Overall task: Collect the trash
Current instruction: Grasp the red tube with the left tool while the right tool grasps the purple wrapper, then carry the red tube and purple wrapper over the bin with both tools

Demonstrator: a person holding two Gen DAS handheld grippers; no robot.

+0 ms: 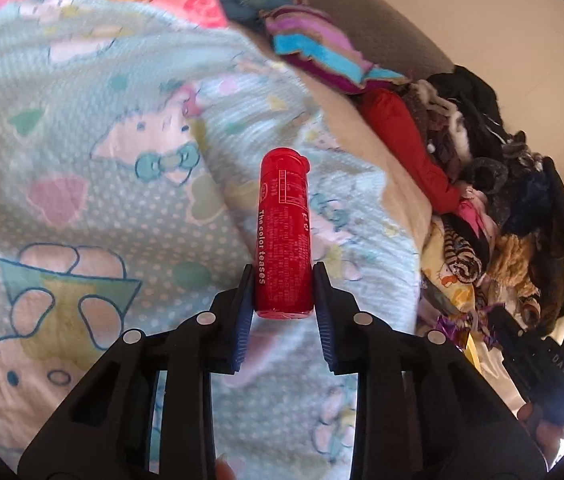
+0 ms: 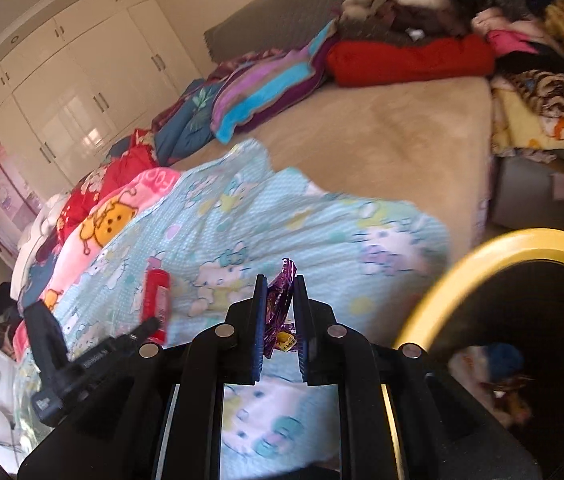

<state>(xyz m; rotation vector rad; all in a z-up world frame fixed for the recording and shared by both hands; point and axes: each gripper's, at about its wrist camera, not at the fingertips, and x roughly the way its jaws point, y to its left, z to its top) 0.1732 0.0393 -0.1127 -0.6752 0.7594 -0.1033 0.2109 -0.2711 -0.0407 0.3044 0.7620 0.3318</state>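
A red plastic tube (image 1: 283, 208) with white print lies lengthwise on the pale blue cartoon blanket (image 1: 82, 160). My left gripper (image 1: 283, 276) is shut on its near end, with both blue pads against its sides. The right wrist view shows the same tube (image 2: 156, 304) at the left. My right gripper (image 2: 280, 280) is shut on a crumpled purple wrapper (image 2: 280, 308) with a yellow patch, held above the blanket. The wrapper's top sticks out past the fingertips.
A yellow-rimmed bin (image 2: 481, 256) with a dark inside and some rubbish stands close at the right. A beige bed cover (image 2: 381, 132), folded blankets (image 2: 274, 84) and a heap of clothes (image 1: 501, 200) lie beyond. White wardrobes (image 2: 74, 92) line the far wall.
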